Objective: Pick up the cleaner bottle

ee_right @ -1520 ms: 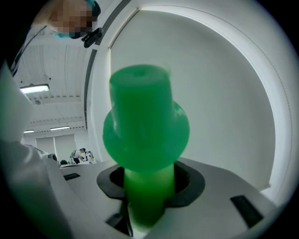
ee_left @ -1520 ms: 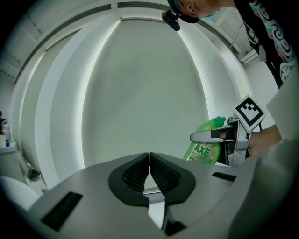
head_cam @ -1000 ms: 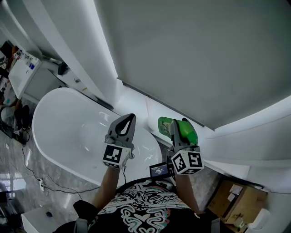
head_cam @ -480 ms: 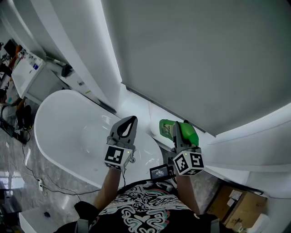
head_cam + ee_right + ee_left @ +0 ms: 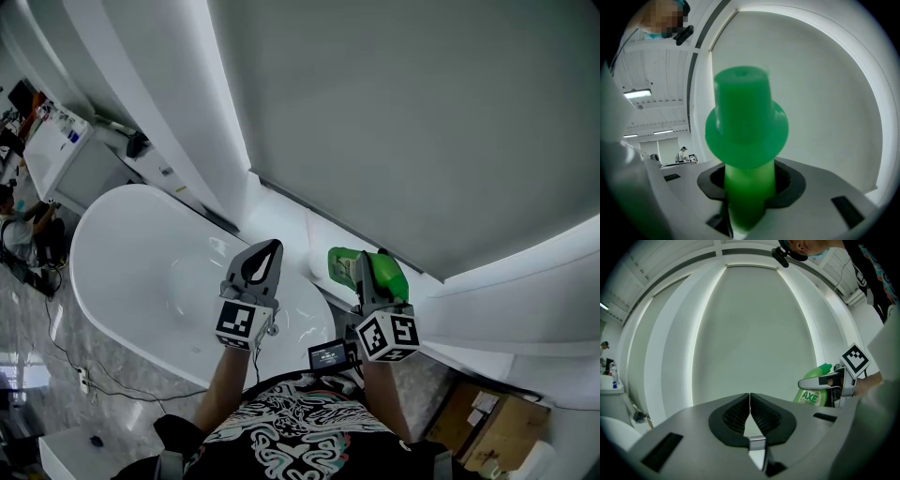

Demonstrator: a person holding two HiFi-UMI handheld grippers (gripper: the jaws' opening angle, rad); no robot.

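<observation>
The green cleaner bottle (image 5: 386, 274) is held off the white ledge, with my right gripper (image 5: 367, 268) shut on it. In the right gripper view its green cap and neck (image 5: 745, 136) rise between the dark pads (image 5: 790, 180), filling the middle. The left gripper view shows the bottle (image 5: 812, 393) at the right, with a white-lettered label and the right gripper's finger (image 5: 820, 380) across it. My left gripper (image 5: 264, 253) hangs over the bathtub's near end, to the bottle's left. Its jaws (image 5: 750, 398) are shut with nothing between them.
A white bathtub (image 5: 122, 253) lies to the left and below. A grey wall panel (image 5: 403, 122) with lit white edges stands ahead, over a white ledge (image 5: 314, 234). A cardboard box (image 5: 487, 412) sits at the lower right. Cables (image 5: 66, 361) trail on the floor at left.
The head view has shifted slightly. Both grippers keep their places and the bottle stays in the right one.
</observation>
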